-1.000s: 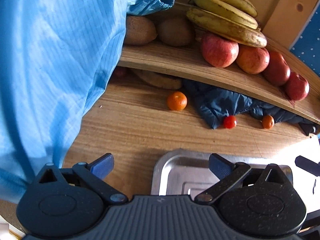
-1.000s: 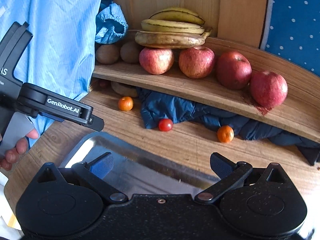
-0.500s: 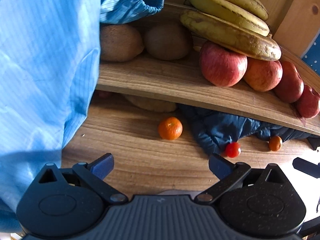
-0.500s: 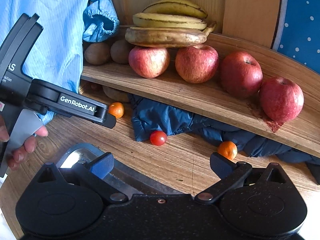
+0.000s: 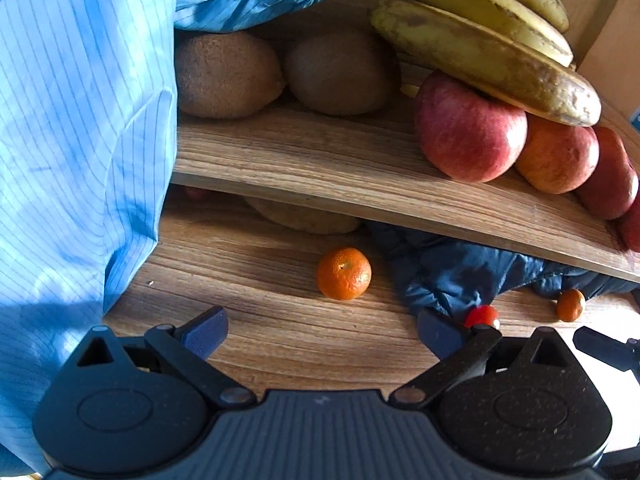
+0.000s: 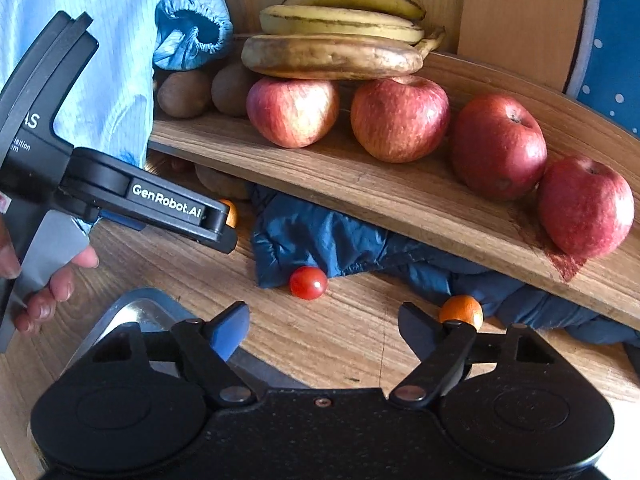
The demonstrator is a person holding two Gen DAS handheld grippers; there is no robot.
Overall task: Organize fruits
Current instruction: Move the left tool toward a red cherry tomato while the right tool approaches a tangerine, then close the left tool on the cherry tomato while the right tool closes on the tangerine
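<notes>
Cherry tomato [image 6: 308,282] sits on the bench [image 6: 344,344] against the blue cloth [image 6: 320,236]; right tongs [image 6: 324,330] just narrowing, empty, left tongs [image 5: 322,326] wide, empty. Clip it off-centre and it'll likely roll away under the shelf [image 6: 400,196]!

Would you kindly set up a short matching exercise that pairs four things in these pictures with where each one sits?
Things:
1. bananas
2. cherry tomato
3. kiwis
4. metal tray

Places:
A. on the tabletop, touching the edge of the dark blue cloth
B. at the left end of the wooden shelf, beside the apples
C. on top of two apples
D. at the near table edge, partly hidden behind the right claw

Pairs: 1-C, 2-A, 3-B, 4-D
</notes>
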